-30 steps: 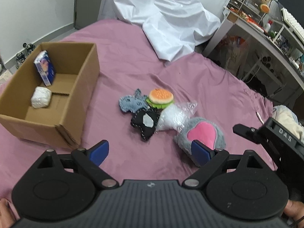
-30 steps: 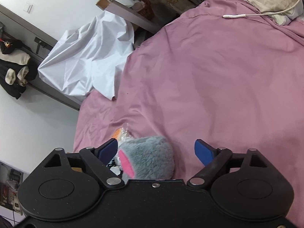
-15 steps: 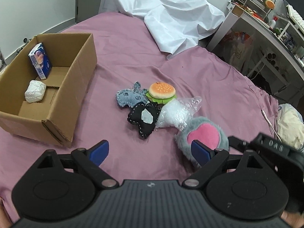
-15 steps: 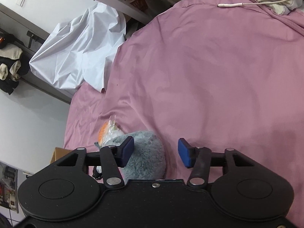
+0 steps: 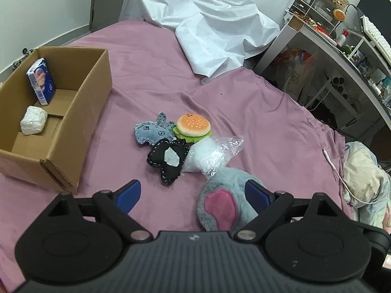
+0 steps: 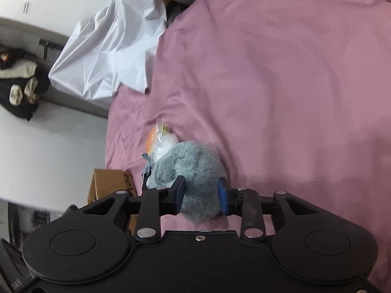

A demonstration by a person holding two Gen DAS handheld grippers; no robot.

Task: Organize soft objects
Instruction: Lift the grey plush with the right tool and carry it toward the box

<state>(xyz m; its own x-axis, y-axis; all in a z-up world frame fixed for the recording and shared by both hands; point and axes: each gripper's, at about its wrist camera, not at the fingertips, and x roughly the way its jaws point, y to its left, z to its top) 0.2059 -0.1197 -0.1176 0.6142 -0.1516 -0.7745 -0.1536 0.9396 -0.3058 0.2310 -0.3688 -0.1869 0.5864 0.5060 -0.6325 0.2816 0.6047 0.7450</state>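
Right tongs (image 6: 200, 195) clamped on grey plush paw (image 6: 193, 171); left tongs (image 5: 193, 194) apart, empty; risk: shallow grip slipping before the cardboard box (image 5: 80, 112), compressible fur yielding.

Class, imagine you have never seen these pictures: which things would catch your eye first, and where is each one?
The fluffy grey plush with a pink patch stands out nearest the camera on the purple bedspread, squeezed between the right tongs. Behind it lies a small pile with a bright burger toy on top. At far left sits an open cardboard box holding a blue packet and a white bundle.
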